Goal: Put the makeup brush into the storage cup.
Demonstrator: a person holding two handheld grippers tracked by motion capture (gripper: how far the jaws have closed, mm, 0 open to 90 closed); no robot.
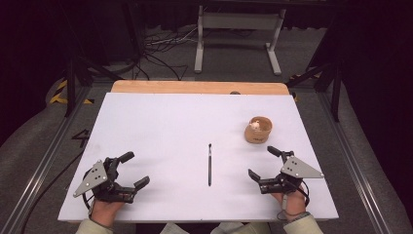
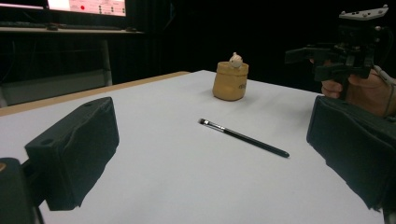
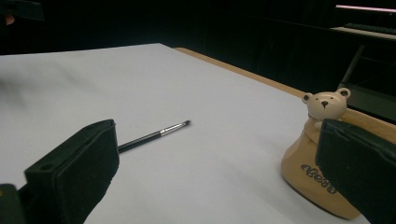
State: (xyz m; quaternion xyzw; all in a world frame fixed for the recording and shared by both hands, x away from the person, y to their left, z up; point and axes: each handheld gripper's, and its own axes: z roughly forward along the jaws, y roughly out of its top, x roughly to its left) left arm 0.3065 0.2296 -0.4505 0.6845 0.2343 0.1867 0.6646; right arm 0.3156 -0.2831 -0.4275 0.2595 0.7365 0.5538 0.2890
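You are at the start position: neither gripper has made contact with anything. The left gripper (image 1: 127, 175) rests at the near left of the table (image 1: 160, 122) with its jaws spread wide and nothing between them. The right gripper (image 1: 265, 162) rests at the near right, jaws likewise wide and empty.

The brush (image 1: 210, 164) lies flat on the table between the two grippers, well apart from both. In the high view its handle points toward you and its bristle end points away. The holder (image 1: 258, 129), a tan cup with a small bear figure at its rim, stands upright beyond the right gripper, near the brush's far end but not touching it.

The step in hand appears to be the approach to the brush; nothing is lifted yet.

Next move, as judged from this layout:
1. Bring the right gripper over the brush handle, since it sits nearer the holder.
2. Turn the jaws so they straddle the handle crosswise.
3. Lower until the pads nearly meet the table, then close. The handle is thin and lies flat, so a shallow grip may slip or roll it.
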